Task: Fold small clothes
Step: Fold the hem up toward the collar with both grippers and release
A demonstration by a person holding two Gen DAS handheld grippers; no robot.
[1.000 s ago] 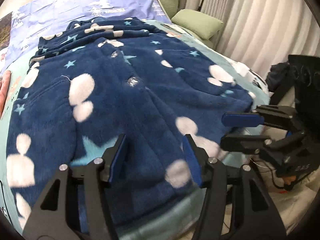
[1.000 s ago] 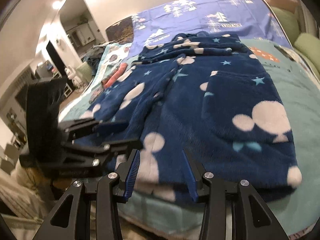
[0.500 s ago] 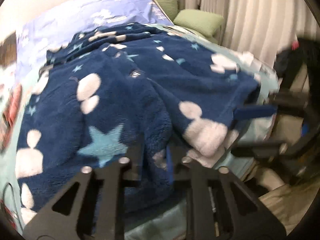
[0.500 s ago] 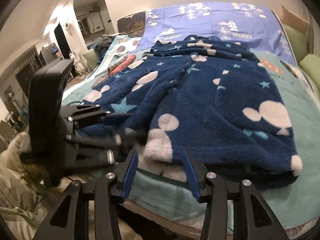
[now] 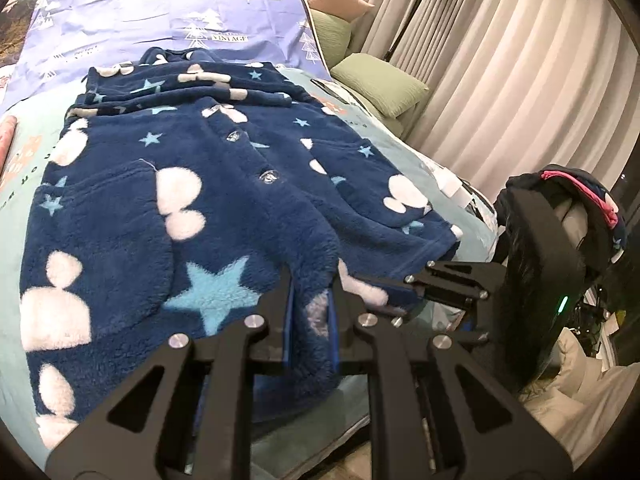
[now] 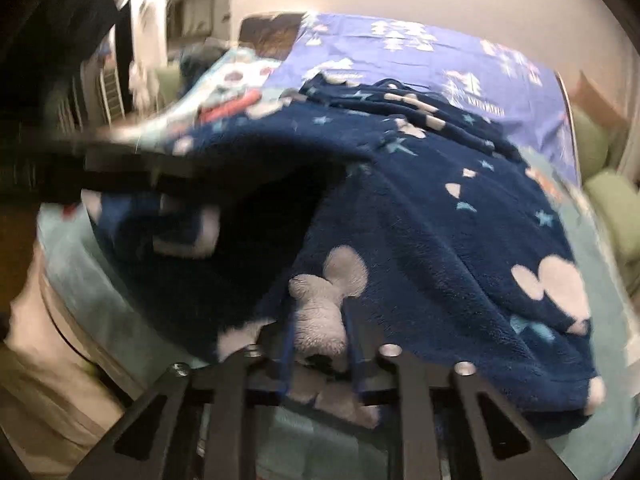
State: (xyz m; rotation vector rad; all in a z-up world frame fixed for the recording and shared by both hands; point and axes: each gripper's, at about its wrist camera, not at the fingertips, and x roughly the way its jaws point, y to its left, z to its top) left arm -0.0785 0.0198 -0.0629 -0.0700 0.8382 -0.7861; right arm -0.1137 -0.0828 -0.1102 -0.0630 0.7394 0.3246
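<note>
A navy fleece garment (image 5: 224, 184) with white blobs and pale blue stars lies spread on the bed, buttons down its middle. My left gripper (image 5: 312, 284) is shut on its near hem, with a bunch of fleece pinched between the blue pads. Just to the right, my right gripper (image 5: 400, 292) reaches into the same hem. In the blurred right wrist view, my right gripper's (image 6: 318, 320) jaws are closing, with a white-patched fold of the garment (image 6: 440, 220) between them and the pads pressing on it. The hem is raised like a tent, and the left gripper (image 6: 120, 168) is a dark smear beneath it.
The garment rests on a teal sheet (image 5: 400, 136) with a purple tree-print cover (image 5: 160, 12) beyond it. Green pillows (image 5: 380, 84) and pale curtains (image 5: 500, 80) are at the back right. A dark chair heaped with clothes (image 5: 580, 208) stands by the bed's right corner.
Both grippers went from open above the near hem to closed on it. The hem has lifted off the sheet, and the fleece now bulges upward in the right wrist view.
</note>
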